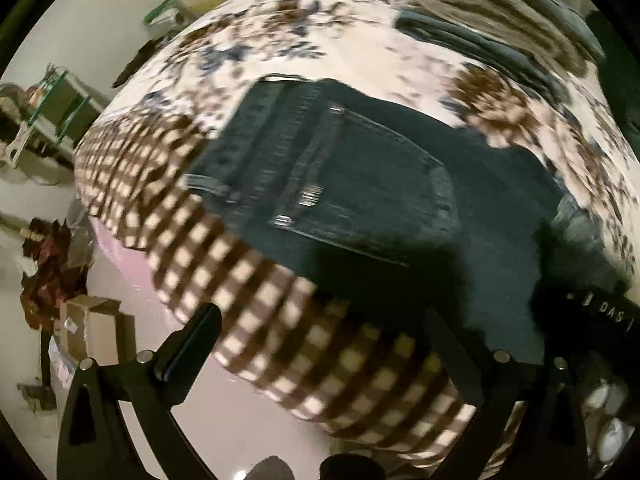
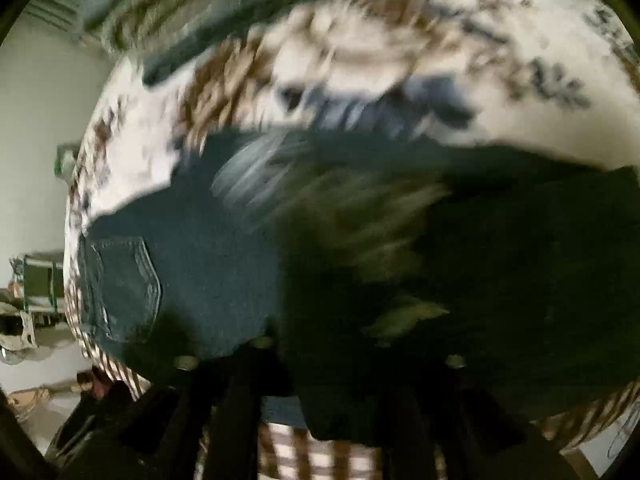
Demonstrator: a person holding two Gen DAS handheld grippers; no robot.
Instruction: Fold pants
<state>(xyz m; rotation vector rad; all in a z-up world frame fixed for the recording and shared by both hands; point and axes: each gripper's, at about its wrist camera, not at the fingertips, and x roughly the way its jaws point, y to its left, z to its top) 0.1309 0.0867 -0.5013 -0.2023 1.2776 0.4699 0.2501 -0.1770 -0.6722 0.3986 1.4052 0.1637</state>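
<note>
Dark blue jeans [image 1: 360, 184] lie flat on a bed, back pocket [image 1: 368, 192] facing up, waistband toward the left. My left gripper [image 1: 320, 320] is open and empty, its fingers [image 1: 192, 344] spread wide above the checked bed edge just short of the jeans. In the right wrist view the jeans [image 2: 208, 264] and their back pocket [image 2: 128, 288] show at left. My right gripper [image 2: 340, 392] is low over the dark denim; that view is blurred and dark, so I cannot tell how its jaws stand. Part of the right gripper shows in the left wrist view [image 1: 592, 312].
The bed has a floral cover [image 1: 320, 32] on top and a brown-and-white checked side [image 1: 280, 320]. A folded striped blanket [image 1: 500, 12] lies at the far end. Cardboard boxes [image 1: 96, 332] and a green shelf [image 1: 60, 108] stand on the floor at left.
</note>
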